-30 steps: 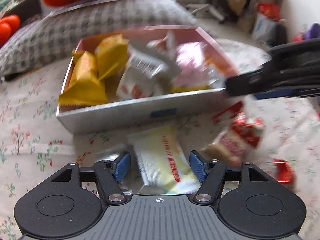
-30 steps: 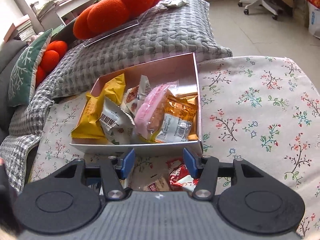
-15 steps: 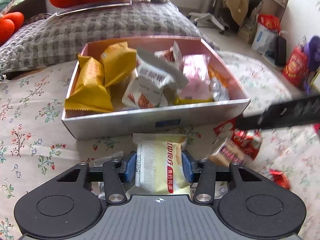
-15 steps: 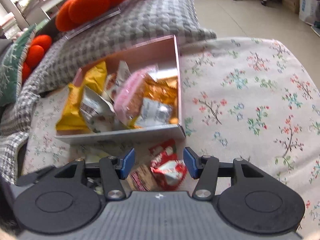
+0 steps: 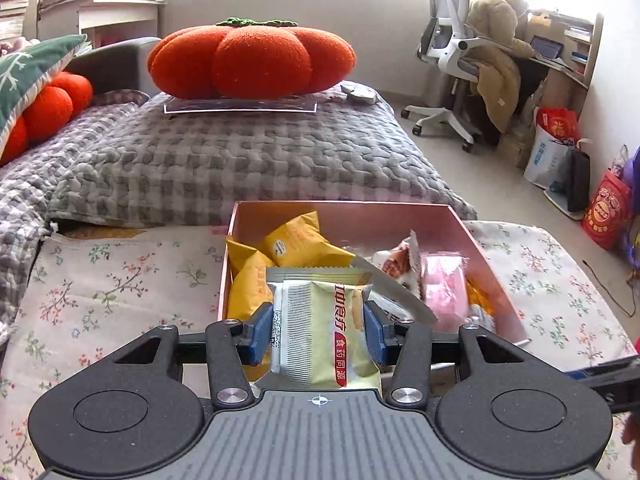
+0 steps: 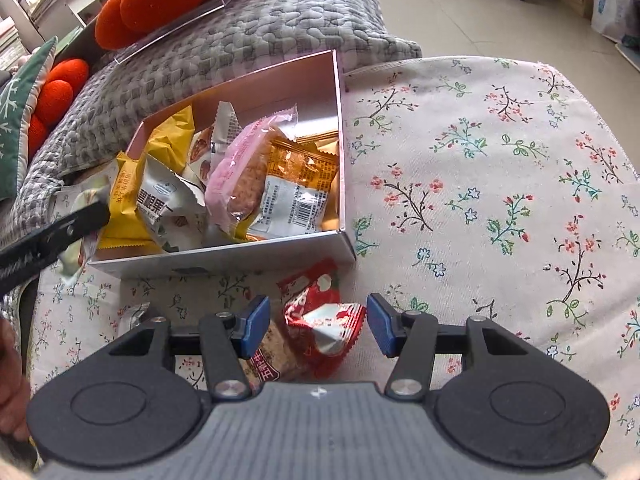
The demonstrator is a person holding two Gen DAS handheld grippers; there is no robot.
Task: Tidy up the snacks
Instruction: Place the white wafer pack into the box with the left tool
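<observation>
Step in hand: carry phase of 1 pick-and-place. Left gripper is clamped on a pale green packet, both blue pads pressed flat against its sides; packet stands upright between them, clear of the cloth, in front of the box and overlapping its near edge in the left view. In the right view the packet's end shows just outside the box's near-left corner, so I judge it not yet over the opening. Box is pink inside, silver outside, and holds 2 yellow packets, a pink one, an orange one and several white ones, piled loosely. Right gripper points down at the cloth with jaws apart, gripping nothing; a red wrapper lies between the pads without touching either, and a brown bar sits beside the left pad. Another small wrapper lies at the left, partly hidden. Next move, as judged: bring the green packet forward over the box, lower it into a gap near the yellow packets, then release. Right side needs to descend and close on the red wrapper. Risk: pile is high, so a dropped packet may slide back out.
</observation>
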